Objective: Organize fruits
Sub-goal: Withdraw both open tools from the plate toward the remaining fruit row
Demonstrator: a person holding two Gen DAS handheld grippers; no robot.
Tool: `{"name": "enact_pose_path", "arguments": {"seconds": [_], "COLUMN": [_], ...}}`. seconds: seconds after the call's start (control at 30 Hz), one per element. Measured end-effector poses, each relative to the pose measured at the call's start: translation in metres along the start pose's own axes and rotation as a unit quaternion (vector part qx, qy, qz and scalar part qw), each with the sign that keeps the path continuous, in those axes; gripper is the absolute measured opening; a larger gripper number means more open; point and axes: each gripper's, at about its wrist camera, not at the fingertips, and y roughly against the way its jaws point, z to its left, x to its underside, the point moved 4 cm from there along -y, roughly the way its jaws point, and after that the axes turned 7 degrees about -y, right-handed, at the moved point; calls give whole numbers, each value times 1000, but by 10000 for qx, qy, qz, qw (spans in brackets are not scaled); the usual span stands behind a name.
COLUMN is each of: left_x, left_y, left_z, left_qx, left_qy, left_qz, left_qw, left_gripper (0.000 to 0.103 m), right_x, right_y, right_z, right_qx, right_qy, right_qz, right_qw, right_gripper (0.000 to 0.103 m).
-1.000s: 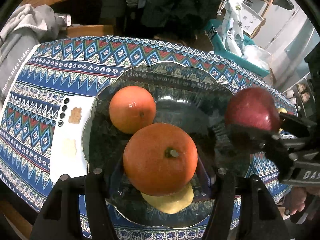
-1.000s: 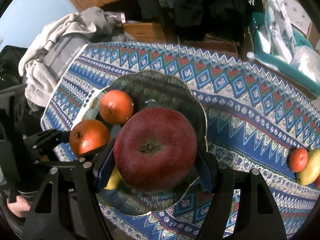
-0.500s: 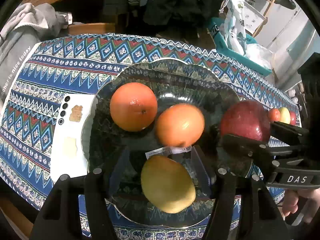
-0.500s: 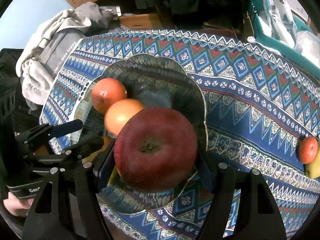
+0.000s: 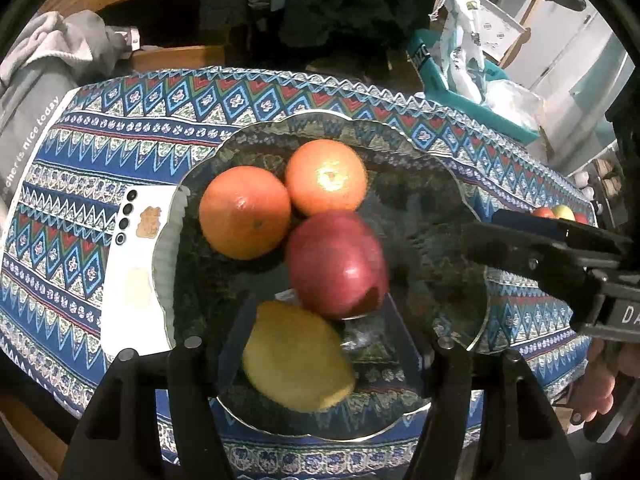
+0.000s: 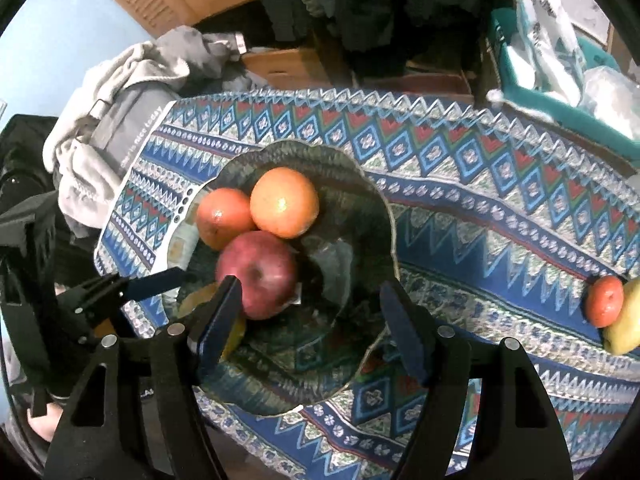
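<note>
A scalloped glass bowl (image 5: 452, 184) (image 6: 372, 200) on the patterned tablecloth holds two oranges (image 5: 245, 212) (image 5: 326, 177), a red apple (image 5: 336, 264) (image 6: 258, 274) and a yellow fruit (image 5: 298, 360). The oranges also show in the right wrist view (image 6: 285, 202) (image 6: 222, 216). My left gripper (image 5: 320, 344) is open and empty over the bowl's near rim, around the yellow fruit. My right gripper (image 6: 312, 320) is open and empty above the bowl, just right of the apple; it also shows in the left wrist view (image 5: 516, 236).
A white phone (image 5: 134, 272) lies left of the bowl, partly under its rim. More fruit (image 6: 606, 300) sits at the table's right end. Grey clothing (image 6: 116, 120) is heaped past the left edge; teal bags (image 5: 472, 80) stand behind.
My right gripper opened and let go of the red apple, which now lies in the bowl against the oranges. The second orange has rolled further back beside the first.
</note>
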Motion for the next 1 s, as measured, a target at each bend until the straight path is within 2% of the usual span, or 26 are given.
{"name": "enact_pose_path", "arguments": {"seconds": [0.5,0.7,1.0], "left_x": [-5,-4,-1], "left_y": [29,37,55], "left_z": [-45,-70,-111], "left_qx": [77,82,128], "left_qy": [-541,-860,-1296], "left_qz": [-299,-367,-490], "left_qw": [9981,9956,9903], "left_gripper": [76,78,81], "right_x": [12,20,34], "right_y": [58,87,128], "right_z": [-16,-30,-53], "right_qx": [873,1104,1229], "right_qy": [402,400,267], "right_qz": [-457,-669,-905], "right_qw": [9943,9908,9879], "right_gripper": [78,79,79]}}
